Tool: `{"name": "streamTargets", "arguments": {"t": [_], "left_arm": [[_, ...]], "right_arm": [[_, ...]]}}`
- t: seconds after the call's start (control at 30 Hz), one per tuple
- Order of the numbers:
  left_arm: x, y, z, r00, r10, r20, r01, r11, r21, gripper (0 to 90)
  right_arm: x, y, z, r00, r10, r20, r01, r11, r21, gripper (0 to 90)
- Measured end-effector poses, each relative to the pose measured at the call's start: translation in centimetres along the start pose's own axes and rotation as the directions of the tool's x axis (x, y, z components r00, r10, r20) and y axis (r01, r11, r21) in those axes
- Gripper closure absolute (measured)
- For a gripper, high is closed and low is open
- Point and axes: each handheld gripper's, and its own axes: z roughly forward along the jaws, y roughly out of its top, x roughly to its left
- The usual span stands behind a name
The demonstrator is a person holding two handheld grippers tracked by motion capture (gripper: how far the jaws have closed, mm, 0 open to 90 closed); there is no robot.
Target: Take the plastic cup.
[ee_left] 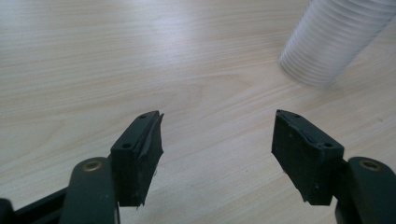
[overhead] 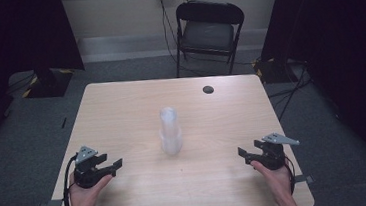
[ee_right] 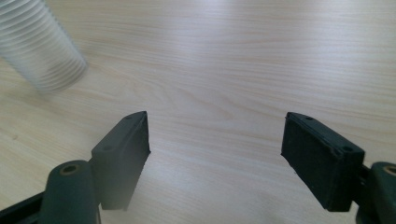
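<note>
1. The left gripper (overhead: 116,165) is held low over the near left part of the table (overhead: 121,103), and its jaws are seen spread apart with nothing between them; bare wood is shown in the gap in the left gripper view.
2. The right gripper (overhead: 242,153) is held at the near right, mirrored to the other, and its jaws are likewise parted and empty, as is confirmed in the right gripper view.
3. Both tools are pointed inward and slightly forward, toward the middle of the table.
4. The stack of clear plastic cups (overhead: 170,132) is found beyond and between the two, upright on the wood at about the table's centre, well apart from either gripper.
5. Its long axis is set vertically, so a grasp from the side would be needed, with the jaws closed across the ribbed wall.
6. From the left gripper the stack (ee_left: 334,39) is seen ahead and to the right; from the right gripper it (ee_right: 39,46) is seen ahead and to the left.
7. Neither hand can be judged clearly nearer; the distances appear about equal.
8. Farther off, a small dark hole (overhead: 208,89) is set in the tabletop, and a folding chair (overhead: 209,33) is placed behind the table.
</note>
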Motion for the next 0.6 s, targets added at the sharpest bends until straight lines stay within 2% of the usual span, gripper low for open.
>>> {"name": "streamTargets", "arguments": {"t": [0.17,0.27,0.3,0.43,0.53,0.6], "left_arm": [[0.0,0.0,0.6,0.9989,0.045,-0.016,-0.044,0.999,0.01,31.7],[0.5,0.1,0.8,0.9999,-0.01,-0.006,0.01,1.0,0.0,29.8],[0.6,0.1,0.8,0.9998,-0.017,-0.007,0.017,0.9998,-0.003,29.2],[0.5,-0.1,0.6,0.9999,-0.003,-0.015,0.003,1.0,-0.004,28.8],[0.3,-0.1,0.3,1.0,-0.001,0.006,0.002,0.9998,-0.021,28.8],[0.0,0.1,0.3,0.9995,0.024,0.021,-0.024,0.9995,-0.019,28.8]], "right_arm": [[0.5,0.3,0.2,0.9995,-0.014,-0.03,0.013,1.0,-0.008,23.2],[1.1,0.6,0.3,0.9982,-0.021,-0.057,0.02,1.0,-0.015,23.4],[1.4,0.8,0.3,0.9974,-0.027,-0.067,0.026,1.0,-0.017,23.4],[2.7,1.6,0.6,0.9929,-0.067,-0.098,0.065,0.998,-0.023,23.6],[4.0,2.1,0.9,0.9878,-0.102,-0.118,0.1,0.995,-0.024,24.1],[5.1,2.3,1.4,0.9816,-0.132,-0.138,0.13,0.991,-0.022,24.4]]}}
